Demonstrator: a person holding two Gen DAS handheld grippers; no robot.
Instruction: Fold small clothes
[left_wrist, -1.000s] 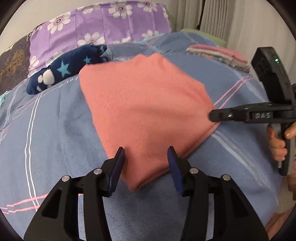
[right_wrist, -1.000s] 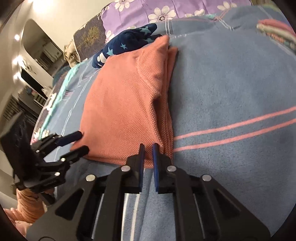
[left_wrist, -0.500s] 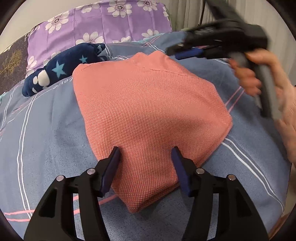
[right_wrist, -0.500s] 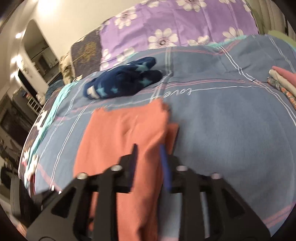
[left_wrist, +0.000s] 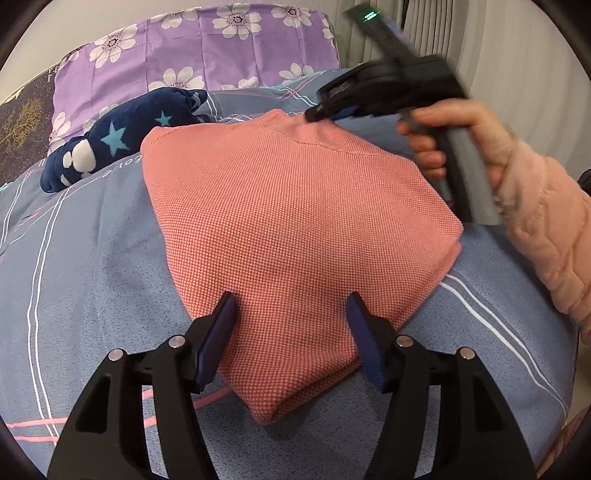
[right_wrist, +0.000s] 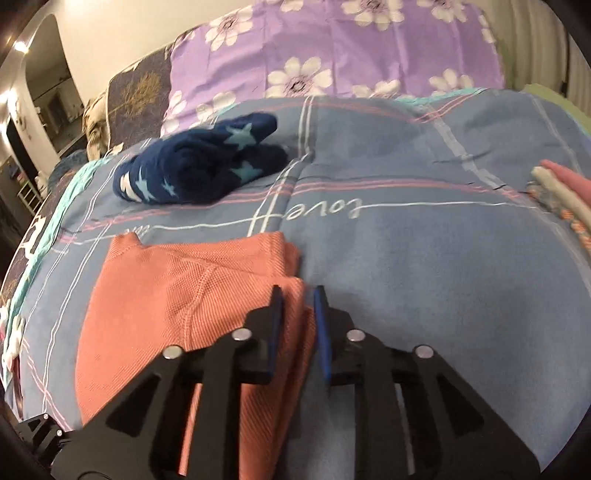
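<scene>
**Operator:** Starting from the left wrist view. My left gripper (left_wrist: 290, 334) hangs over the near corner of the salmon garment (left_wrist: 295, 221), jaws wide and opening, the cloth under the gap but neither pad pressing on it. It holds nothing. The garment lies folded into a rough square on the blue bedspread (left_wrist: 92, 277), one corner pointing at me.

**Observer:** And the far side?

**Operator:** My right gripper (left_wrist: 314, 114) reaches to the far corner, a hand (left_wrist: 461, 147) in a pink quilted sleeve (left_wrist: 546, 229) around its handle. It is blurred, so I cannot tell its grip from here.

**Observer:** The right wrist view, then.

**Operator:** There the right gripper (right_wrist: 298, 295) has narrow jaws, closing, with the stacked edge of the salmon garment (right_wrist: 166, 314) between them. I cannot say the pads press on it yet; a sliver of gap shows.

**Observer:** How would you do it well?

**Operator:** I judge the next fold needs every layer of that edge caught together, or the top sheet slides off the rest. I'd bite deep, and lift evenly with both tools.

**Observer:** The fabric?

**Operator:** A piqué knit, dotted weave, with a stitched seam curving across it; thick, so it should crease softly. Beyond it lie a plush navy star garment (right_wrist: 199, 166), a purple flowered pillow (right_wrist: 332, 55), and a folded stack (right_wrist: 565, 199) at the right edge.
</scene>
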